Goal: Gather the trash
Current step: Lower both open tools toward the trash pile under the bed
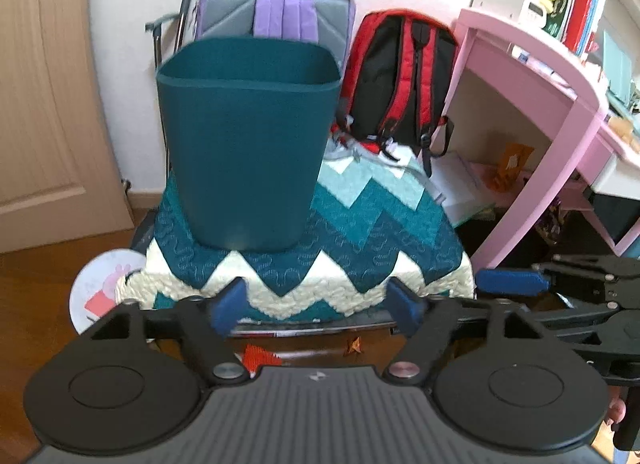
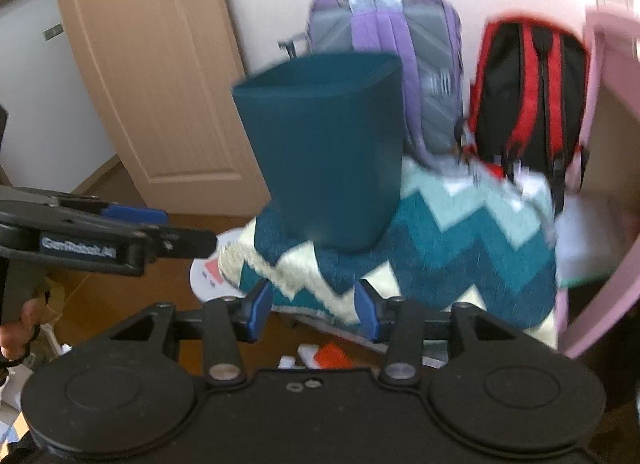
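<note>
Black ribbed plastic fills the near edge of both wrist views. Blue rubber pads tip each claw: the left gripper (image 1: 316,308) stands wide with nothing between its pads, and the right gripper (image 2: 314,310) is parted more narrowly, also empty. Below them, on the brown wood floor (image 1: 36,304), lie small scraps, among them an orange bristly piece (image 1: 260,358). Beyond, a quilted zigzag blanket (image 1: 360,240) in teal, cream and pale blue covers a seat. On its left front corner stands the smooth, tapered dark teal trash bin (image 1: 246,144), upright. Behind lean a purple backpack (image 1: 276,4) and a red backpack (image 1: 400,76).
</note>
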